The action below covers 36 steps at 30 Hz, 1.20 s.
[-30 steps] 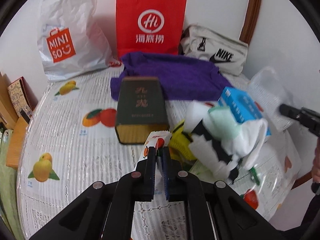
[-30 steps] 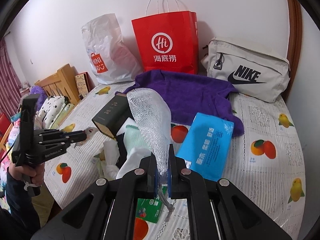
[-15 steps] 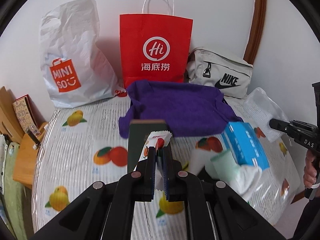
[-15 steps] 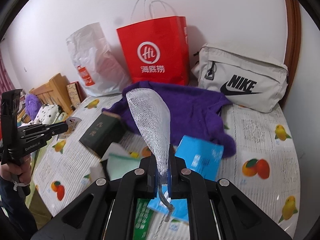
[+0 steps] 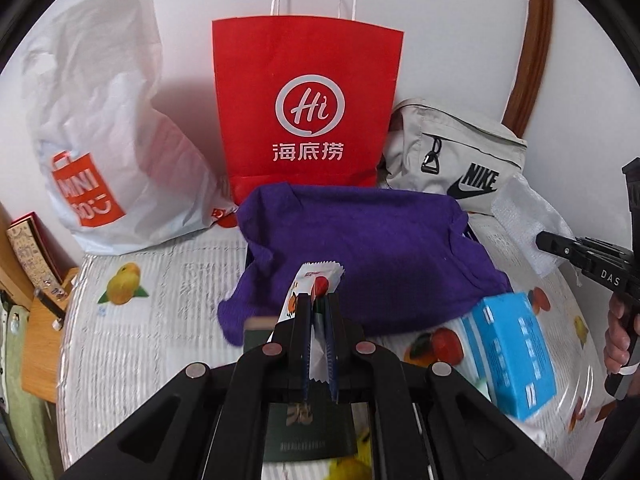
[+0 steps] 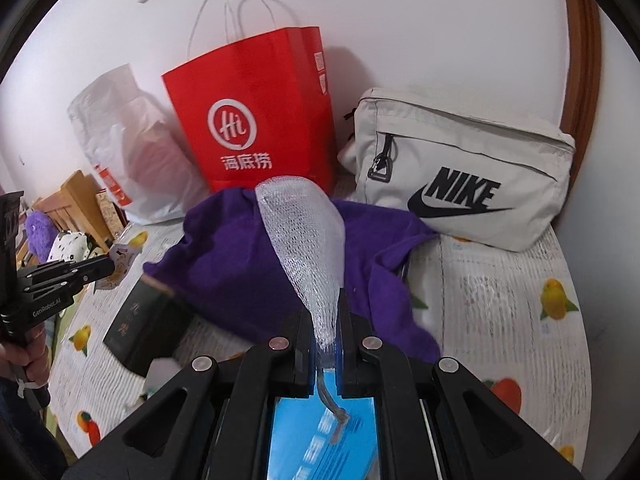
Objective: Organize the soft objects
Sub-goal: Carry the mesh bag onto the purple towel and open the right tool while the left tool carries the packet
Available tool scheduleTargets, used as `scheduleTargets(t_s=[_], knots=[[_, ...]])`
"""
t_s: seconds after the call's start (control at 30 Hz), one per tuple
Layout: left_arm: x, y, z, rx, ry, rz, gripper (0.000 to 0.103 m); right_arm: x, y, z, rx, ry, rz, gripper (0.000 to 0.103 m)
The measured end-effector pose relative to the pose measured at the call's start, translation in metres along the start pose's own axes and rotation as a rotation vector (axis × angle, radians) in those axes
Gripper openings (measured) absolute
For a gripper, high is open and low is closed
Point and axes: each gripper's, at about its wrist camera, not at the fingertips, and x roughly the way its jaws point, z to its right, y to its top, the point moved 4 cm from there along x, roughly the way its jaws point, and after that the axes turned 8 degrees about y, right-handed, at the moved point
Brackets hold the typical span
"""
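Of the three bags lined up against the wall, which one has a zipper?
The pale grey Nike bag, on the right. A black zipper pull hangs on its front. The red paper bag has white string handles, and the white plastic Miniso bag has no fastener showing.

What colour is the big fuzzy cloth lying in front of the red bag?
The cloth is deep purple, plain with no pattern. It shows best in the left wrist view.

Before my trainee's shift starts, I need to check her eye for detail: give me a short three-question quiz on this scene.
1. True or false: the left gripper is shut on a sachet.
2. What does the right gripper hold? A) sock B) foam net C) book
3. Fill in: the purple cloth lies in front of the ____ bag.

Key: 1 true; 2 B; 3 red.
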Motion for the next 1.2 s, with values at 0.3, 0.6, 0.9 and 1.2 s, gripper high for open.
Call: scheduleTargets(t_s=[0.3, 0.6, 0.9, 1.2], knots=[[0.055, 0.031, 0.007, 0.014, 0.000, -0.050, 0.007, 0.068, 0.027, 0.024, 0.065, 0.061, -0.069, 0.007], [0.111, 0.054, 0.012, 0.025, 0.002, -0.108, 0.007, 0.120, 0.023, 0.054, 0.111, 0.012, -0.172, 0.009], [0.160, 0.067, 0.007, 0.028, 0.050, -0.176, 0.008, 0.139, 0.015, 0.068, 0.122, -0.003, -0.228, 0.010], [0.182, 0.068, 0.007, 0.003, 0.109, -0.249, 0.024, 0.146, 0.017, 0.068, 0.120, 0.019, -0.241, 0.018]])
